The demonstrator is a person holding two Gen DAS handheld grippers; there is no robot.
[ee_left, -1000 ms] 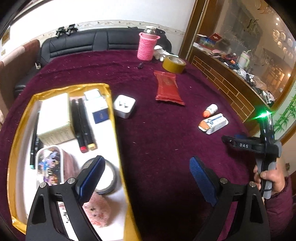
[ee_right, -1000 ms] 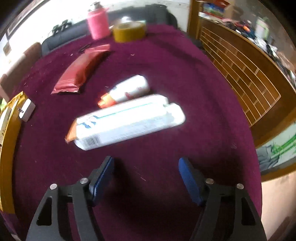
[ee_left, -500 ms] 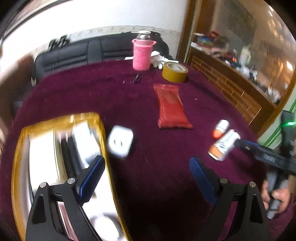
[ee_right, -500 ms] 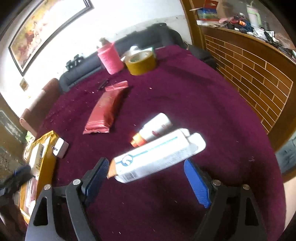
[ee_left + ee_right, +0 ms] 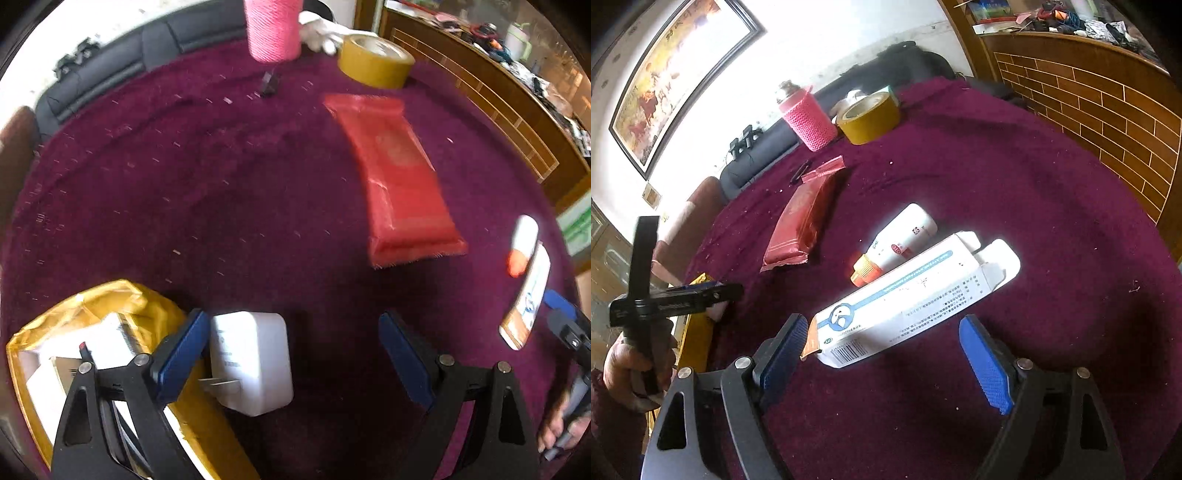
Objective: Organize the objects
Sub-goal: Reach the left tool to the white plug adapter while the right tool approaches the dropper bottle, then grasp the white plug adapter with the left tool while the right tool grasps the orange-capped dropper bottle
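Note:
My left gripper [image 5: 295, 354] is open, with a white plug adapter [image 5: 251, 363] between its fingers against the left pad, beside the gold-lined tray [image 5: 110, 299]. My right gripper [image 5: 882, 358] is open around the near end of a white and blue carton [image 5: 912, 301], its left pad close to the carton's orange end. A white bottle with an orange cap [image 5: 897, 243] lies just behind the carton. The carton [image 5: 528, 299] and bottle [image 5: 521, 243] also show at the far right of the left wrist view.
A red packet [image 5: 399, 181] lies mid-table on the purple cloth [image 5: 221, 184]. A yellow tape roll [image 5: 373, 62] and a pink-sleeved bottle [image 5: 273, 29] stand at the back. The tray holds boxes and pens. A wooden counter [image 5: 1108, 92] borders the right side.
My left gripper moved forward off the tray and down to the white adapter. My right gripper closed in on the carton, which now sits between its fingers.

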